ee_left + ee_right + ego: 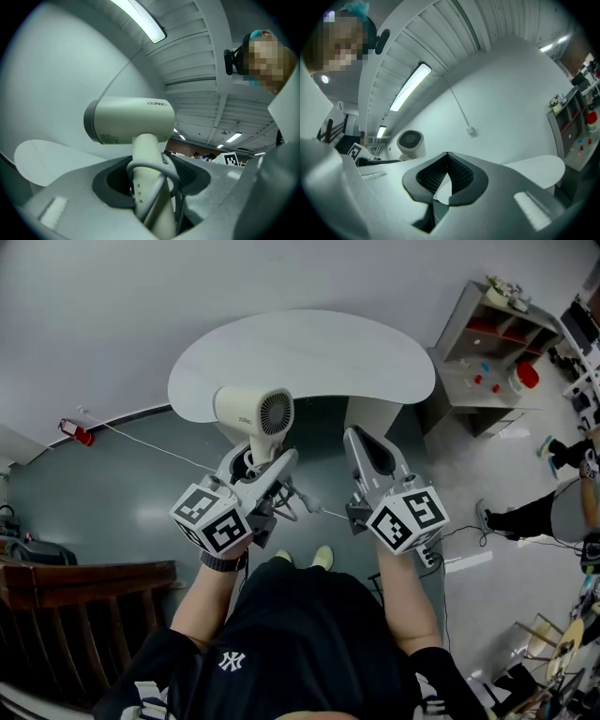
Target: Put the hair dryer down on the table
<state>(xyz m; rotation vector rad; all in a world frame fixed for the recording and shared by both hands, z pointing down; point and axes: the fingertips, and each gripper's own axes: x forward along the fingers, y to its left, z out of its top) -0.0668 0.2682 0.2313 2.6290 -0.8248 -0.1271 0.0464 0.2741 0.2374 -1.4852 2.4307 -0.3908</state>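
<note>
A cream hair dryer (pixel 251 412) stands upright in my left gripper (pixel 265 463), which is shut on its handle (pixel 149 185). Its grey cord (pixel 161 171) loops around the handle between the jaws. In the head view the dryer hangs in the air over the near edge of the white curved table (pixel 309 352), its rear grille turned toward me. My right gripper (pixel 362 437) is a little to the right of it, also raised, its jaws shut together on nothing (pixel 447 157). The right gripper view catches the dryer (pixel 411 143) at left and the table (pixel 536 168) at right.
A grey shelf unit (pixel 487 352) with small red items stands right of the table. A dark wooden piece of furniture (pixel 84 587) is at lower left. A person's legs (pixel 530 514) show at the right edge. A white power strip (pixel 464 562) and cables lie on the floor.
</note>
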